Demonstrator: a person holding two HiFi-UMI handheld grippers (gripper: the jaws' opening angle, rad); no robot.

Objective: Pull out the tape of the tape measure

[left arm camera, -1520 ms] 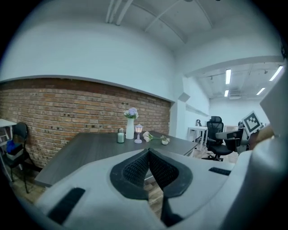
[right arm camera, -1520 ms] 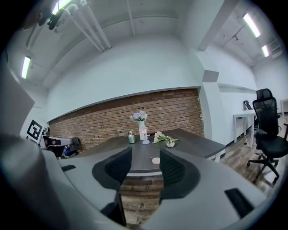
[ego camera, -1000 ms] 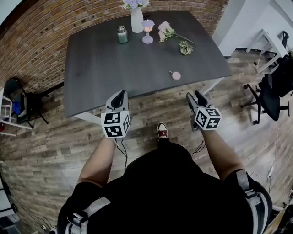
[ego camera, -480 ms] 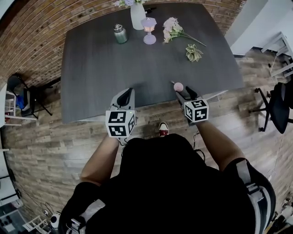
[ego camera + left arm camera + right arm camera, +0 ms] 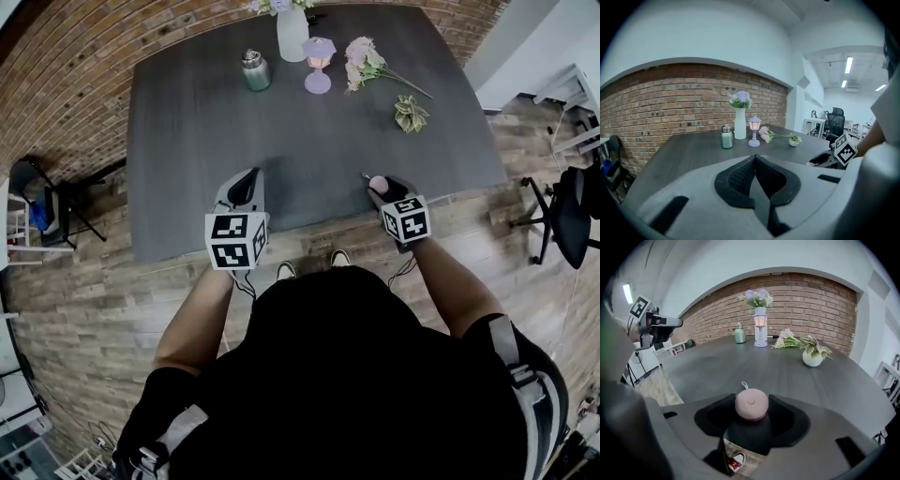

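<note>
Vase [image 5: 740, 124] holds flowers [image 5: 740, 99]; tool [image 5: 752, 397] closes round tape measure [image 5: 751, 405]

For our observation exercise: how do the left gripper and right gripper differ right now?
The left gripper has its jaws shut; the right gripper has its jaws apart and closing. The left gripper holds nothing; the right gripper has the pink tape measure between its jaws. Both point toward the dark table.

Head view: overhead, steeply down, vase [image 5: 292, 28] at worktop's [image 5: 187, 141] far edge. Left gripper view, right gripper view: low, at edge opposite vase, facing it, well back. All three share vase.
</note>
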